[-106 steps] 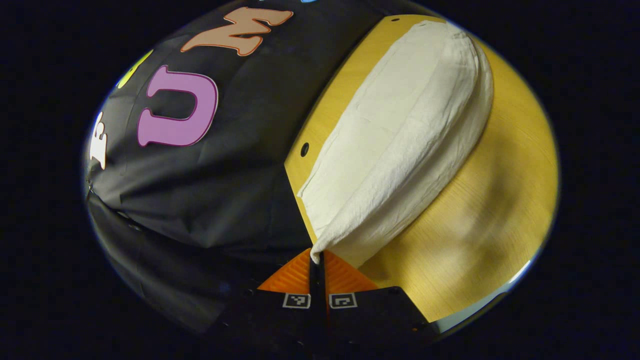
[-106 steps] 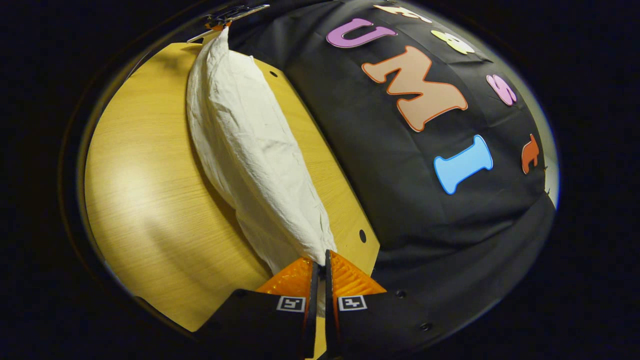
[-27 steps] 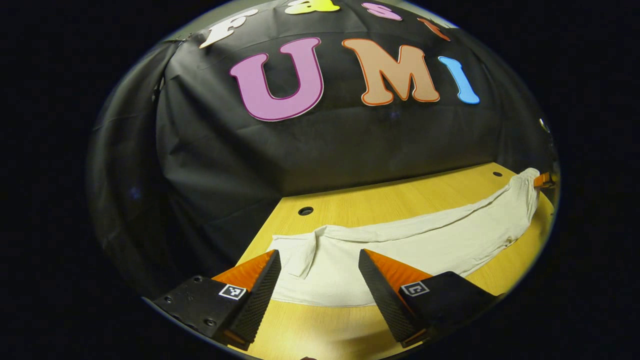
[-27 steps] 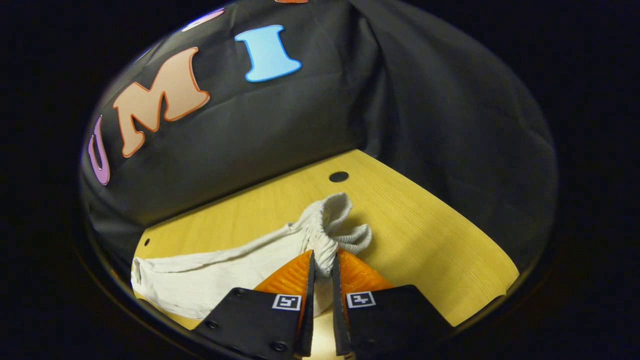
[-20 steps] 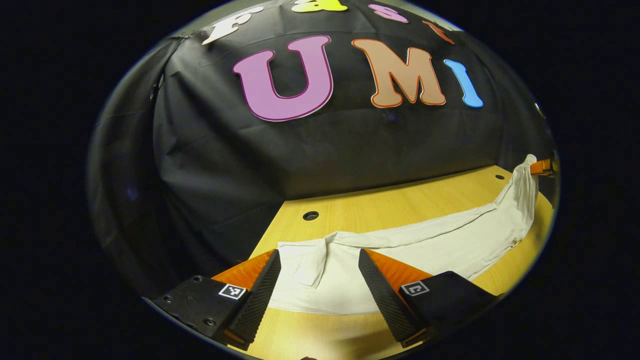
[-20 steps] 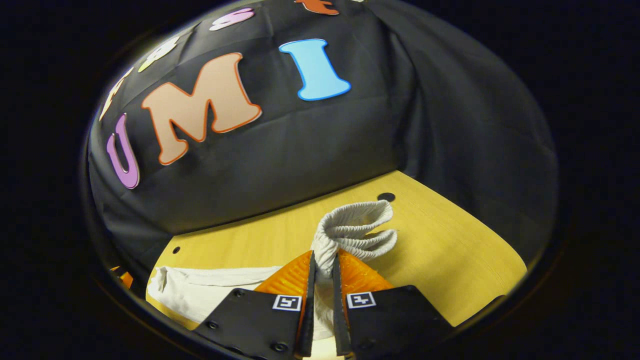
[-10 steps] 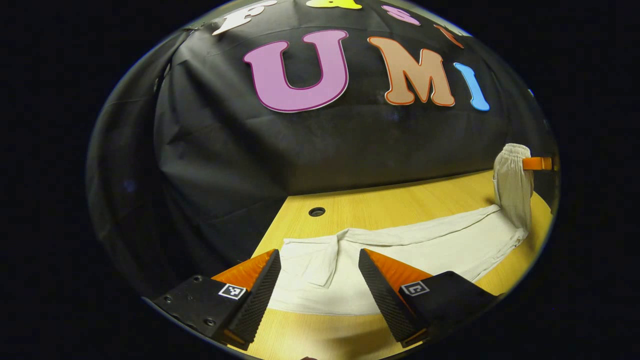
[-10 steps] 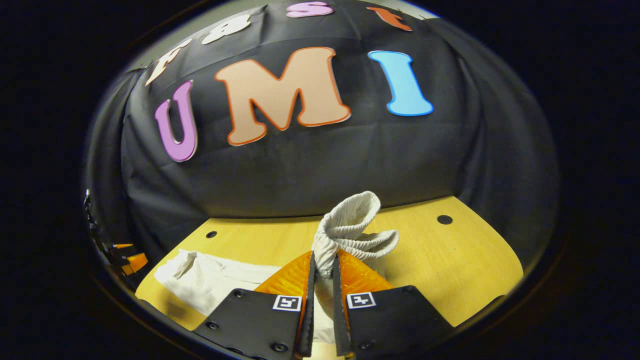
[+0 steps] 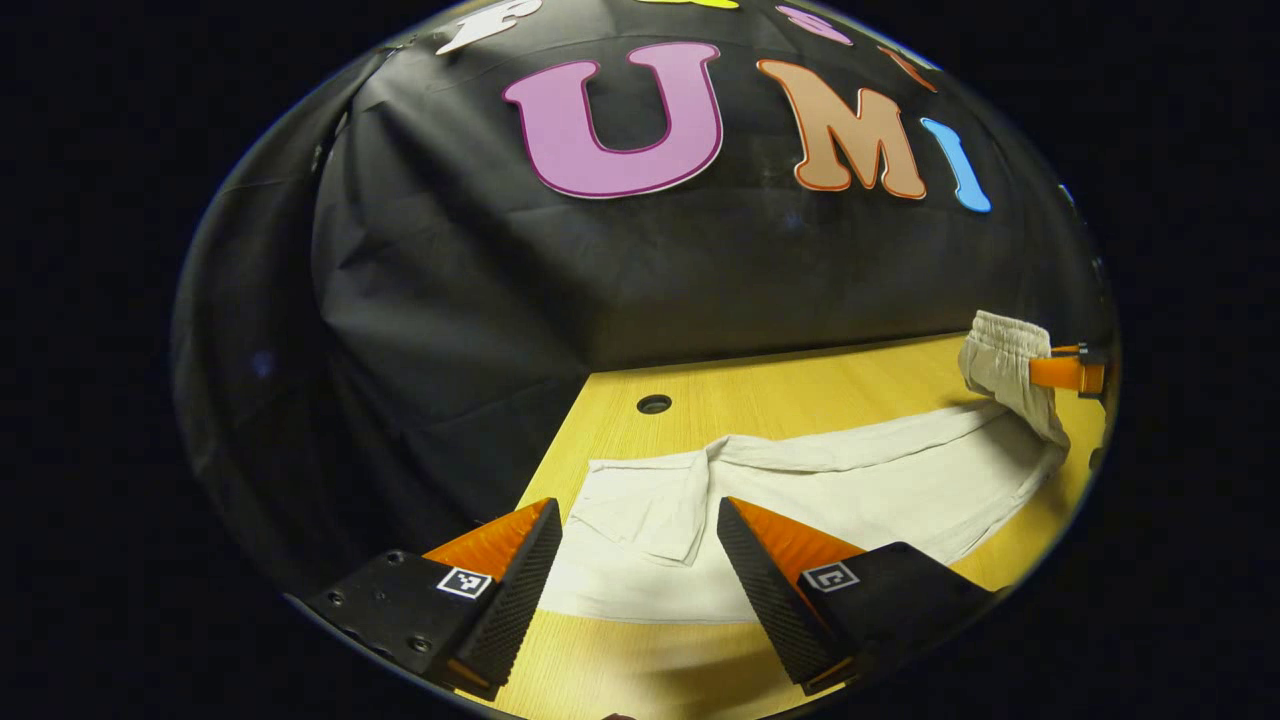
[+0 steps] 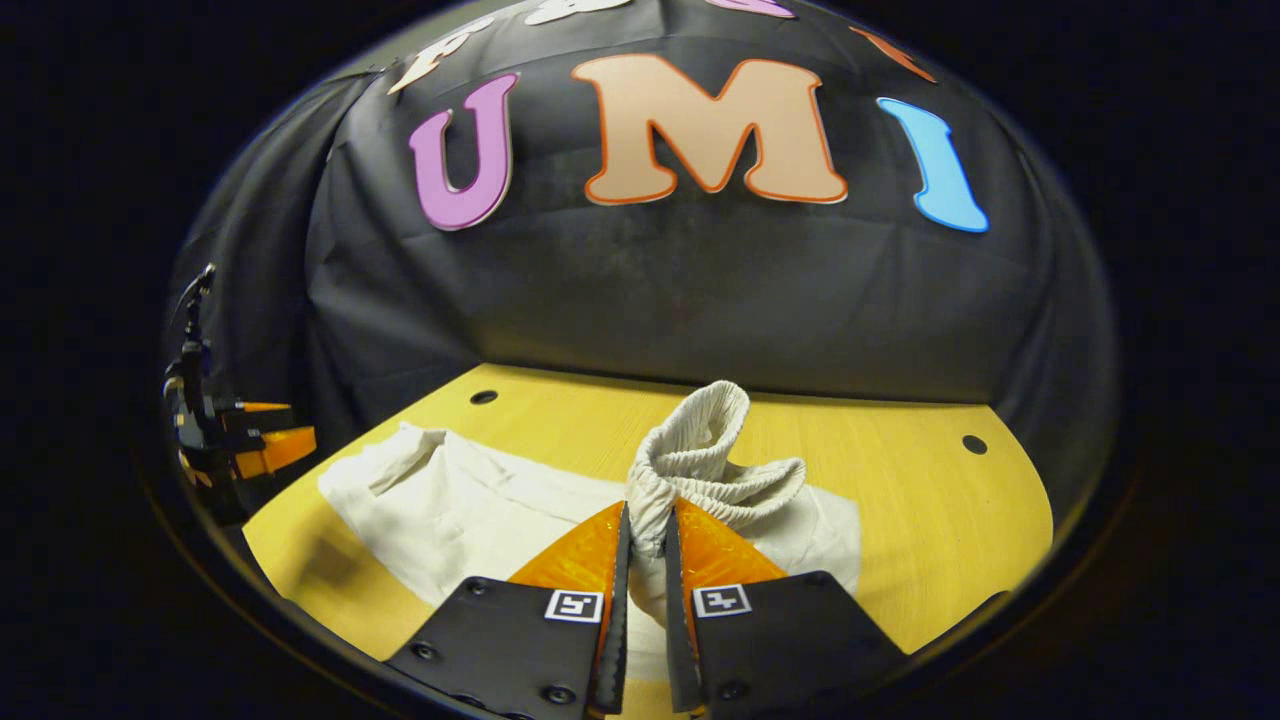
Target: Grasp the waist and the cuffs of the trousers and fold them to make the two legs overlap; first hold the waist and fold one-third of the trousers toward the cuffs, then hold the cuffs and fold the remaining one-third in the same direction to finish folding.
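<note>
Right gripper (image 10: 645, 525) pinching the gathered waist (image 10: 700, 455) of pale trousers (image 10: 450, 510) above the desk (image 10: 930, 520) (left gripper (image 10: 270, 440) at far left).

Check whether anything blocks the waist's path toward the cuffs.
Nothing visible does. The right gripper holds the waist above the trousers, and only flat cloth and bare table lie toward the cuffs.

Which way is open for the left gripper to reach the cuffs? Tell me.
Probably straight ahead: the left gripper is open, its fingers apart just above the cuffs, which lie flat on the table with nothing between.
</note>
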Demonstrator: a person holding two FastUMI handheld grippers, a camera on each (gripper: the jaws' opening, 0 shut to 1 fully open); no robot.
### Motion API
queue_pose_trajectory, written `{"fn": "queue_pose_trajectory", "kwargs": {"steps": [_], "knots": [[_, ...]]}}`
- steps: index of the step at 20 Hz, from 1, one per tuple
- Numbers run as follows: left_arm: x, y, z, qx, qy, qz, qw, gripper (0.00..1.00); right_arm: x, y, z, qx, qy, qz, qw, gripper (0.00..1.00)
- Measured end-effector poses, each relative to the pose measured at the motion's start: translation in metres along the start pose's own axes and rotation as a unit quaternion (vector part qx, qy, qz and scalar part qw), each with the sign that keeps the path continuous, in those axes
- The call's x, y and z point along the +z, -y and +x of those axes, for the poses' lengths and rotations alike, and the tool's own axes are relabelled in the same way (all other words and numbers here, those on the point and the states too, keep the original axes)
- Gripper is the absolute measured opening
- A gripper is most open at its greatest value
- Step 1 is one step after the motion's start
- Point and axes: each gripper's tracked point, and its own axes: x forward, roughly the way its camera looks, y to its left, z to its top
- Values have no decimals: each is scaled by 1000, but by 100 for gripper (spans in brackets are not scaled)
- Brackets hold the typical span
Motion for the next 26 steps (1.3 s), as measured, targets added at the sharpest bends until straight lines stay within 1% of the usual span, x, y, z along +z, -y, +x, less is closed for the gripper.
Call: {"fn": "queue_pose_trajectory", "kwargs": {"steps": [1,2,3,4,5,6,7,8,9,11,18,20,22,24,26], "knots": [[-5,-1,2,-2,-6,-2,1000,96,-1,-1,-2,7,-14,-12,1000,19],[-10,-3,5,-3,-12,-3,1000,96,-1,-1,-2,13,-30,-27,999,13],[-13,-5,8,-4,-16,-5,1000,96,1,-1,-3,17,-42,-44,998,19],[-16,-7,12,-4,-20,-7,1000,96,3,-1,-2,24,-52,-62,996,13],[-20,-7,15,-6,-24,-8,1000,96,7,-2,-4,34,-58,-75,995,22],[-25,-8,18,-9,-27,-11,1000,96,13,2,-5,41,-61,-85,994,22],[-28,-9,22,-13,-26,-16,999,96,20,5,-7,51,-57,-89,993,41],[-33,-8,27,-17,-30,-21,999,96,27,13,-8,53,-51,-95,993,53],[-40,-9,31,-19,-39,-23,999,96,32,18,-9,55,-47,-96,993,68],[-53,-11,43,-19,-54,-26,998,96,29,29,-11,54,-52,-98,992,99],[-100,-35,75,25,-94,-64,993,97,30,20,-11,47,-60,-111,991,98],[-112,-35,77,23,-110,-75,991,96,30,21,-12,42,-64,-108,991,98],[-108,-34,79,15,-97,-82,992,98,31,23,-13,37,-67,-103,992,98],[-109,-33,75,7,-101,-79,992,96,29,23,-13,34,-71,-97,992,98],[-105,-35,73,-9,-108,-73,991,83,29,25,-15,30,-75,-97,992,98]]}}
